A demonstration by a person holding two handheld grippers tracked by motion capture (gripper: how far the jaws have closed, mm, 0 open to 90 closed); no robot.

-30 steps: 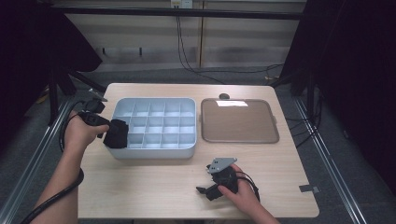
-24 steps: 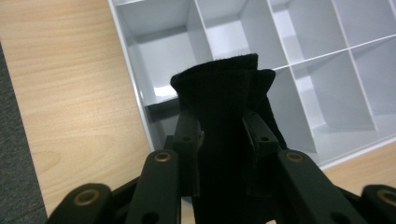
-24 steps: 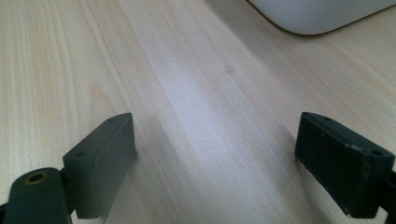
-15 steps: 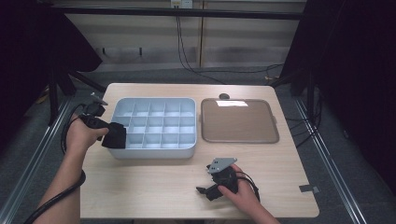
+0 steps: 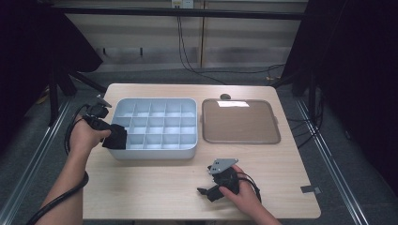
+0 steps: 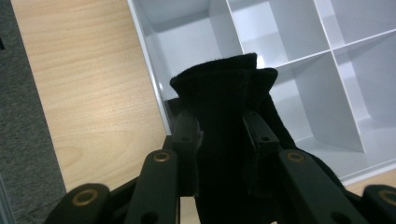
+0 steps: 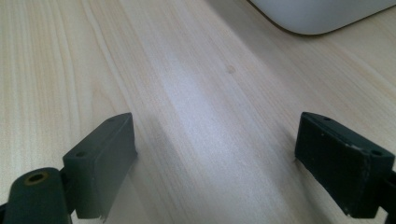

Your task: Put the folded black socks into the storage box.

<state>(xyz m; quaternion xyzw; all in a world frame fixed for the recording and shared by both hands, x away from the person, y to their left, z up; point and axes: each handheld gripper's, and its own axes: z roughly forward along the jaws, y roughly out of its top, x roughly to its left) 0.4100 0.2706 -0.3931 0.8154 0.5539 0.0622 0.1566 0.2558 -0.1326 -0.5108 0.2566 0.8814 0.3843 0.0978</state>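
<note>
Table (image 5: pixel 155 187): organizer (image 5: pixel 159 126) holds nothing.

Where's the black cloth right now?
The black cloth is pinched in the left gripper, held over the left edge of the grey compartment tray at the table's left in the high view.

The left gripper (image 6: pixel 220 140) has two black jaws that come up from the bottom. They squeeze a soft black cloth (image 6: pixel 219 100) between them. The cloth sticks up past the jaw tips and is folded at the top. Behind it is a white tray (image 6: pixel 299 60) with many square boxes inside. The cloth hangs over the tray's edge. The wooden table (image 6: pixel 88 93) is beside the tray.
</note>
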